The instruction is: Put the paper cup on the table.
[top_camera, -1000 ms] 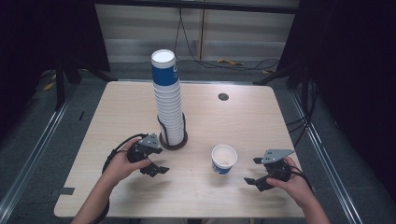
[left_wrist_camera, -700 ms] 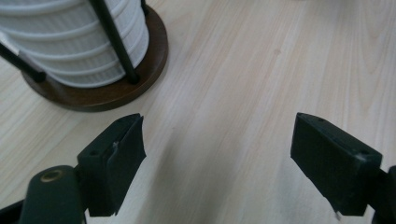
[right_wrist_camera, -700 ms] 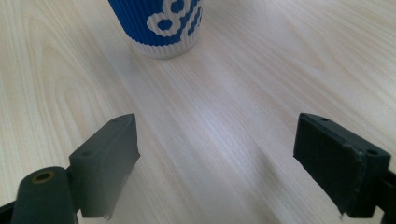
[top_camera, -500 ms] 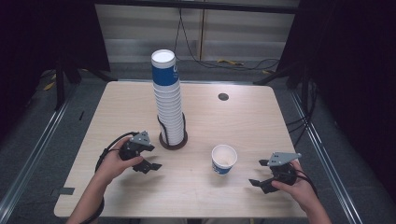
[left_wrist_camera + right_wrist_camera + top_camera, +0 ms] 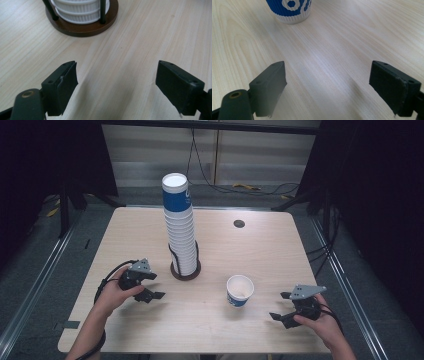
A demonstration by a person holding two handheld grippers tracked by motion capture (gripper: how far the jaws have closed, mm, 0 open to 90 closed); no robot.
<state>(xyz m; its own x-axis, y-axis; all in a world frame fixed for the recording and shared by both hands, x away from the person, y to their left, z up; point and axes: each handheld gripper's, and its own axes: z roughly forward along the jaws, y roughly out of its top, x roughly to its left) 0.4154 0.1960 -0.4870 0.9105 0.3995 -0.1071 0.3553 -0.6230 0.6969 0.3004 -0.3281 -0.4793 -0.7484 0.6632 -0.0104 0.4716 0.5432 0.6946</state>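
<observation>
Cup (image 5: 239,291) stands upright on the surface (image 5: 280,245), right of the cup stack (image 5: 180,230); left gripper (image 5: 148,285) and right gripper (image 5: 283,306) jaws released, empty.

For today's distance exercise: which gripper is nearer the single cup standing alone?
Right. The right gripper sits just right of the single cup; the left gripper lies farther away, left of the cup stack.

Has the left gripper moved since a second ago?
Yes. The left gripper has drawn back from the cup stack's brown base, toward the table's near-left edge.
</observation>
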